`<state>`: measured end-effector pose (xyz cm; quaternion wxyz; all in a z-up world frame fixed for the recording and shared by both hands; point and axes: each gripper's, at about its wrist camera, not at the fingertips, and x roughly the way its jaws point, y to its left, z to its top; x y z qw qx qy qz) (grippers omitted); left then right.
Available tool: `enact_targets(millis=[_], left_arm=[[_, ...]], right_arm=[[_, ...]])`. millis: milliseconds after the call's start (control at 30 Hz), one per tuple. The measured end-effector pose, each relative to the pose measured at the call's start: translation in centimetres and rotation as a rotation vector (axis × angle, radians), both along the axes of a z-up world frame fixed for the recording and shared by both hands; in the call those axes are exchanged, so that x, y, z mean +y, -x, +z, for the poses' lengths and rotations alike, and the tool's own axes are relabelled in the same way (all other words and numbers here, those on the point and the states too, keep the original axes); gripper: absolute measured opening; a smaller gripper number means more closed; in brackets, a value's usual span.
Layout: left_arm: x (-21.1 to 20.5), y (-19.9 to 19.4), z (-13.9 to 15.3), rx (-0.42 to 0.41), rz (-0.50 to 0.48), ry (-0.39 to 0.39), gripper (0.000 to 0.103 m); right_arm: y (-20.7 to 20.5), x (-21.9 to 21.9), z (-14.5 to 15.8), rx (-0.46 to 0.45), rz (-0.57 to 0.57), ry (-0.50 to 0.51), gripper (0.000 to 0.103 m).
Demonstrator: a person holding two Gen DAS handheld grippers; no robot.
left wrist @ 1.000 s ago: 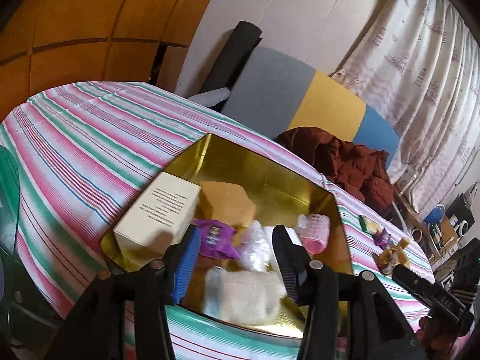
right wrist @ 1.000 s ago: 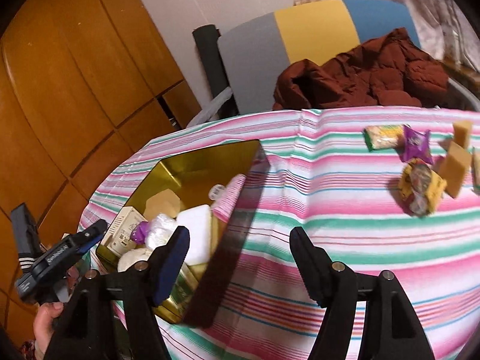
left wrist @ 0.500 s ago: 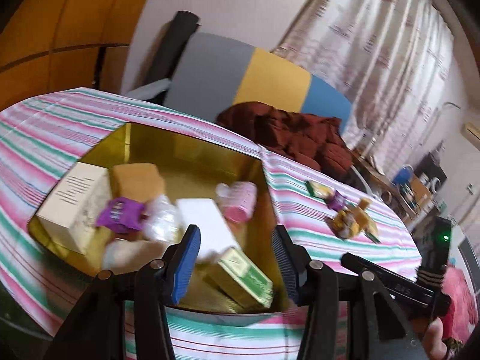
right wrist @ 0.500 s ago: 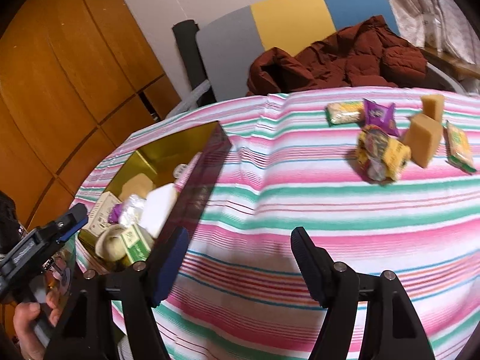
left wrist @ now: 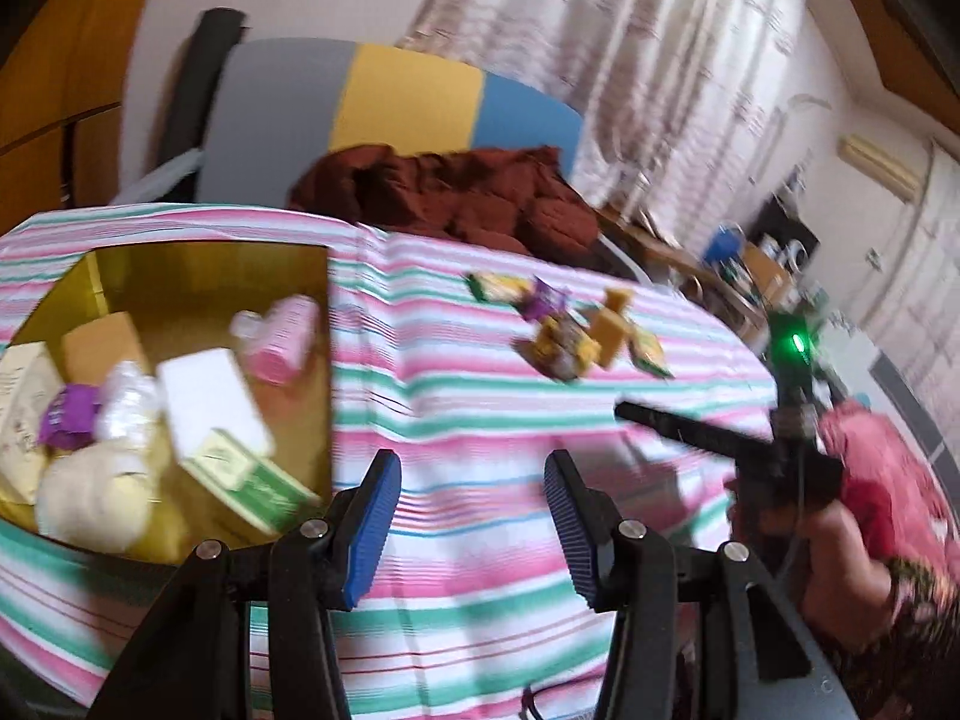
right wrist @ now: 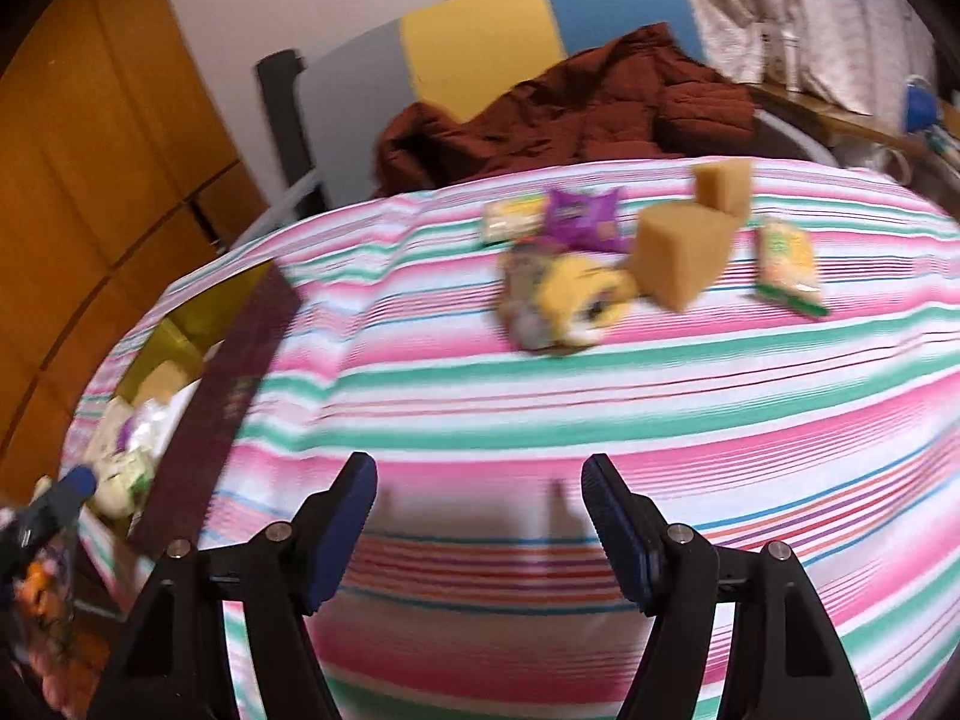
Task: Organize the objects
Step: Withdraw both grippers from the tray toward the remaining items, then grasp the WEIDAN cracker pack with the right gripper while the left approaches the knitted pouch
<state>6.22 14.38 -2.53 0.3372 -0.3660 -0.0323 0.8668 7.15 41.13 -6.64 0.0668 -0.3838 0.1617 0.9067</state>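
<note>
Round table w/ pink-green-white striped cloth [right wrist: 600, 420]; behind it a grey/yellow/blue chair back [left wrist: 408, 102] w/ a maroon jacket [right wrist: 570, 114] draped on it, patterned curtains [left wrist: 630, 48], wood panelling at left.

Gold tin [left wrist: 180, 276] sits on the table's left side, already holding a pink bottle [left wrist: 282, 336], white box [left wrist: 210, 402], green-white box [left wrist: 252, 480], tan sponge [left wrist: 102, 348], purple packet [left wrist: 66, 420], cream box w/ print [left wrist: 18, 396] & a pale woolly ball [left wrist: 90, 498]. Print on boxes too blurred to read; no brand legible.

Loose pile well apart from the tin, far side of the cloth: two tan sponge blocks [right wrist: 684, 252], purple snack packet [right wrist: 579, 219], yellow wrapped item [right wrist: 570, 300], two green-yellow packets [right wrist: 786, 264]. Labels unreadable.

Left gripper [left wrist: 471, 516] & right gripper [right wrist: 480, 516]: jaws apart, nothing between them, both over bare cloth.
</note>
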Motion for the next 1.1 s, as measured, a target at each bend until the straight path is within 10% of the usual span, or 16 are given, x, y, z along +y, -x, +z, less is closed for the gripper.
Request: enact_targets(millis=[767, 1100], left_arm=[[5.9, -0.3, -3.2, -0.085, -0.082, 0.126, 0.050], [7.9, 1.8, -3.4, -0.121, -0.084, 0.102, 0.050]], right_arm=[[9.1, 20.1, -1.3, -0.098, -0.388, -0.085, 0.076], [9.5, 20.0, -2.9, -0.120, -0.361, -0.117, 0.049]])
